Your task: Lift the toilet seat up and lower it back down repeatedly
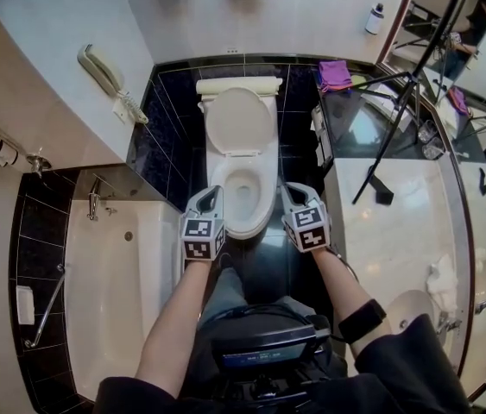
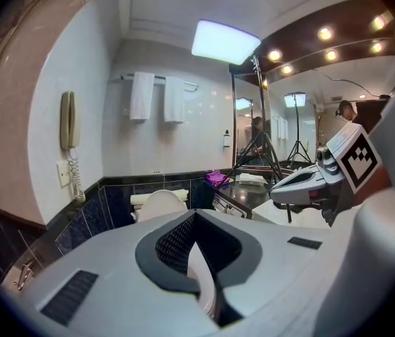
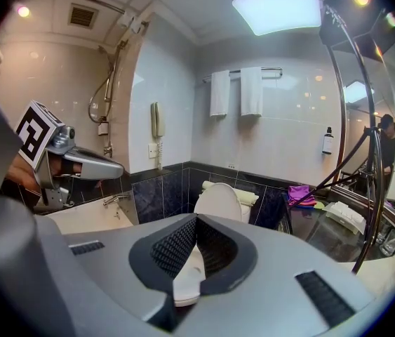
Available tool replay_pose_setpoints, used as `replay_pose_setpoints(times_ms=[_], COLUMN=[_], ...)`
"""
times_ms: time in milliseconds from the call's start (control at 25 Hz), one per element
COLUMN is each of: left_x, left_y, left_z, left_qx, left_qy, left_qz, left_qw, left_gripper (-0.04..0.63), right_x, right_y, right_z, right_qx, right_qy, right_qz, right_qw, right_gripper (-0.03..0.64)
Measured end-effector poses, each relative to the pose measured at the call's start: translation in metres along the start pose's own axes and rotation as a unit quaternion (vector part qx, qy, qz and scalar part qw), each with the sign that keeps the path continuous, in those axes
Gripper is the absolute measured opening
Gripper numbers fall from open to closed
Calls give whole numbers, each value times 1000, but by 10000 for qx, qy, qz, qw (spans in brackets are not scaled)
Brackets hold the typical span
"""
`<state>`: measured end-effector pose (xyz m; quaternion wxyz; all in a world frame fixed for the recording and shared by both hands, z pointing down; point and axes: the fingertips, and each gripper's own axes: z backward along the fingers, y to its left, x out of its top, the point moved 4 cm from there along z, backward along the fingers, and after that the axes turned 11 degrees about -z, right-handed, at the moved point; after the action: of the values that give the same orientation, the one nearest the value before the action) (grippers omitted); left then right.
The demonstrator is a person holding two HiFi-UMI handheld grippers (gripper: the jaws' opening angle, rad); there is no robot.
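Observation:
A white toilet [image 1: 241, 198] stands against the dark tiled wall. Its raised lid [image 1: 240, 121] leans on the tank; I cannot tell whether the seat ring is up with it. The bowl's front rim lies between my two grippers. My left gripper [image 1: 211, 190] hovers at the bowl's left front and my right gripper [image 1: 287, 188] at its right front, both shut and holding nothing. The left gripper view looks past its own tips [image 2: 194, 215] at the lid [image 2: 161, 203]. Beyond the right gripper's tips [image 3: 196, 217] show the lid [image 3: 219, 201] and the bowl [image 3: 183, 283].
A bathtub [image 1: 113, 266] runs along the left, with a wall phone [image 1: 100, 69] above it. On the right a marble counter [image 1: 398, 231] carries a tripod [image 1: 398, 119], and a purple cloth [image 1: 335, 73] lies on the glass shelf. A bottle [image 1: 374, 17] stands at the back.

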<state>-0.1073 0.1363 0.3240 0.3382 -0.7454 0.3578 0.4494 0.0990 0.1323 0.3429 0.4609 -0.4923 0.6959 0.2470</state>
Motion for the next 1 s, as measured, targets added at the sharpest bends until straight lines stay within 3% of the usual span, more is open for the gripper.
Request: replay_pose_setpoints(times_ms=[520, 880, 1000], left_x=[-8, -31, -42], left_y=[-4, -8, -9], left_z=[3, -12, -24], left_qx=[97, -24, -120], left_qy=[-41, 68, 146], left_qz=[4, -34, -142], left_qw=[9999, 10000, 9997], left_gripper=[-11, -11, -11], right_x=[-15, -35, -64], right_y=[-9, -18, -28], right_z=[-2, -16, -35], right_qx=[-22, -220, -247], right_qy=[7, 311, 495], right_qz=[-32, -424, -666], right_qw=[10000, 9984, 9962], right_gripper=[18, 20, 71])
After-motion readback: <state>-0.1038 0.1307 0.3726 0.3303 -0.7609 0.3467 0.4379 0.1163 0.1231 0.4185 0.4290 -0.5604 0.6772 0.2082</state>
